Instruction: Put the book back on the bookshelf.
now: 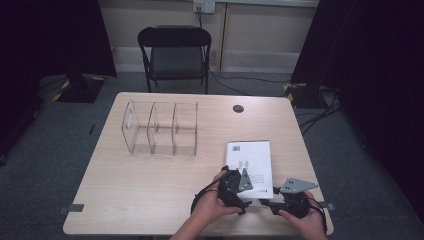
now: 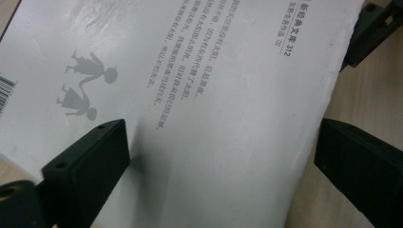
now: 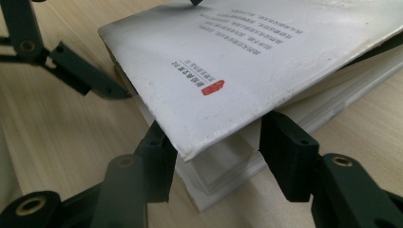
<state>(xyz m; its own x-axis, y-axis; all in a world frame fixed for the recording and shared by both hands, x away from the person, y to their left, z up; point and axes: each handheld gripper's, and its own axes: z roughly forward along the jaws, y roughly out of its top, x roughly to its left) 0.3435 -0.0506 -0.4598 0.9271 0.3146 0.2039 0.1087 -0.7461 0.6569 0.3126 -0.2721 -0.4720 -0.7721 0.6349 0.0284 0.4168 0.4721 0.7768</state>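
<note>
Here, our right gripper sits at the near right corner of the white book, its two black jaws straddling that corner with the lifted cover between them; from the right gripper view we cannot tell whether the pads actually press on the cover or merely flank it. Our left gripper hangs over the book's near left part with its jaws spread wide, one above the printed cover and the other out past the book's edge, gripping nothing. The book lies flat on the wooden table, near its front right edge, and the clear acrylic rack stands well apart, farther back and to the left.

The risk, as we judge it, lies in that thin cover: if the right jaws pull on it alone, the pages sag, the cover bends or tears, and the book slips. The left gripper, released as it is, gives no support should the book slide toward the table's near edge.
</note>
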